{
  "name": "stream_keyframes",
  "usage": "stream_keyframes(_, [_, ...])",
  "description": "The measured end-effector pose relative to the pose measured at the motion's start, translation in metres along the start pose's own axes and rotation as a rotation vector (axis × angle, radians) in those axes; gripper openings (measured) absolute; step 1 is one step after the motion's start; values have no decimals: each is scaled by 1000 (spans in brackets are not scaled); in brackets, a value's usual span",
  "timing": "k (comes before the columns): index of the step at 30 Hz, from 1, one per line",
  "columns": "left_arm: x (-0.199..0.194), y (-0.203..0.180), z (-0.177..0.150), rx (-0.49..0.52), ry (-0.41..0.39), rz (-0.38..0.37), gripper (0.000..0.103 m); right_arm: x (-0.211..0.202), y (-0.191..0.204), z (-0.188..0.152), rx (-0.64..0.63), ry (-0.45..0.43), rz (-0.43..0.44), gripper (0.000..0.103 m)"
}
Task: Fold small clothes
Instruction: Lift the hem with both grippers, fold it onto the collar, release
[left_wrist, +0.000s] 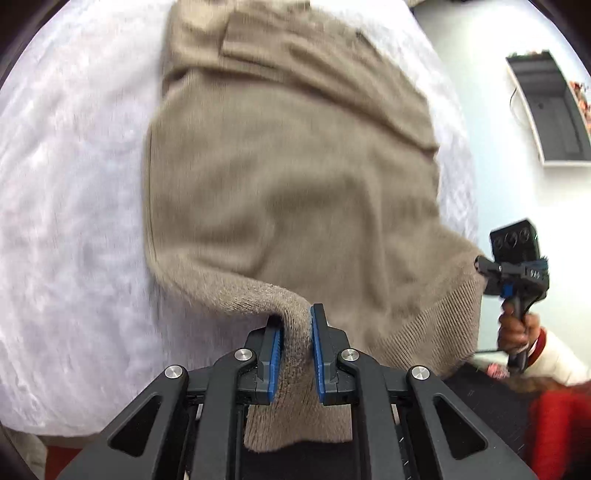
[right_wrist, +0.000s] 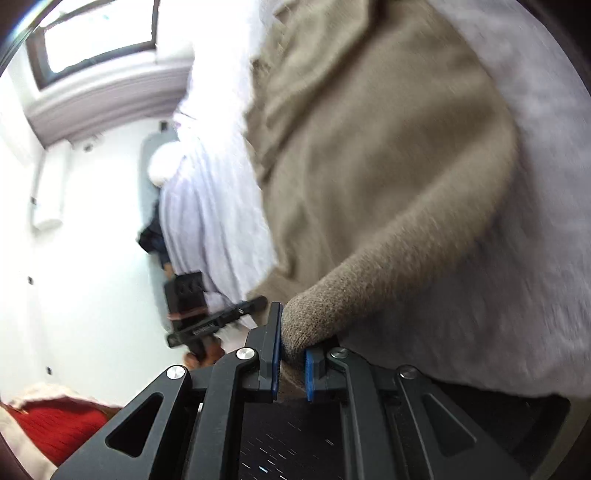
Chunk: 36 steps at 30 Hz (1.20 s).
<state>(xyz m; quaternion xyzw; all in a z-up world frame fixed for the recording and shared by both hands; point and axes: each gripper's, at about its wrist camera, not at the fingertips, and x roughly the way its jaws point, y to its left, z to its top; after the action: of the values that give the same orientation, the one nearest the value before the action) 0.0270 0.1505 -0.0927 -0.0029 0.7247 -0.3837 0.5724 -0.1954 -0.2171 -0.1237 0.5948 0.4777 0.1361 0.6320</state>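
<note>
Left wrist view shows my left gripper (left_wrist: 297, 345) pinching the ribbed hem of the tan knit sweater (left_wrist: 291, 173). My right gripper (right_wrist: 291, 354) is squeezed on the hem's other corner. Ahead of both grippers, the sweater lies on the white fuzzy blanket (left_wrist: 74, 206), its near edge lifted. I think the sleeves are already tucked in. The big bottom-to-top fold is only starting.
</note>
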Motion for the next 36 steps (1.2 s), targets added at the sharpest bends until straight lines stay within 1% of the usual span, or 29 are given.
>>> stream_keyframes(2, [-5,-2,12,-9,-36,-8,16,-3,8,10,-5,-35,41,11])
stream_keyframes(6, [-31,-3,47,-44,-139,-30,16,-12,26,36,-24,-105,116,11])
stream_keyframes(7, [-29,-10,56,-47,-160,-25,16,-15,30,45,-29,-126,136,11])
stream_keyframes(10, [-34,-14,89,-61,-224,-13,16,-22,44,73,-44,-181,183,11])
stream_keyframes(12, [-35,-13,113,-66,-256,1,16,-27,49,95,-38,-228,204,11])
stream_keyframes(15, [-32,-9,150,-71,-281,23,16,-36,49,129,-17,-286,223,11])
stream_keyframes(17, [-20,-8,174,-85,-280,36,16,-38,43,151,16,-318,212,11])
stream_keyframes(19, [-2,-2,197,-105,-259,65,16,-34,33,171,64,-333,178,11])
stream_keyframes(22, [25,9,217,-135,-204,132,16,-12,13,198,154,-315,32,14])
stream_keyframes(24, [35,12,221,-155,-186,150,16,-2,-1,205,211,-300,-25,16])
stream_keyframes(25, [36,13,220,-161,-187,145,16,0,-6,206,237,-296,-30,23])
stream_keyframes(26, [34,12,219,-160,-189,140,16,0,-10,206,256,-292,-24,38])
stream_keyframes(27, [33,10,217,-153,-188,137,17,-2,-10,203,260,-290,-17,48])
stream_keyframes(28, [30,8,214,-142,-183,138,21,-4,-9,200,251,-287,-12,63])
stream_keyframes(29, [27,5,210,-127,-174,150,42,-6,-6,196,230,-280,-12,64])
stream_keyframes(30, [25,2,206,-115,-172,170,58,-7,-1,192,204,-267,-15,64])
stream_keyframes(31, [22,0,201,-103,-176,181,81,-3,6,185,168,-245,-22,64])
stream_keyframes(32, [19,-2,196,-85,-186,182,83,-2,11,180,142,-227,-35,64])
stream_keyframes(33, [18,-3,191,-67,-179,171,83,1,15,175,118,-208,-54,64])
stream_keyframes(36, [30,-2,185,-77,-129,131,83,15,19,165,69,-167,-88,64])
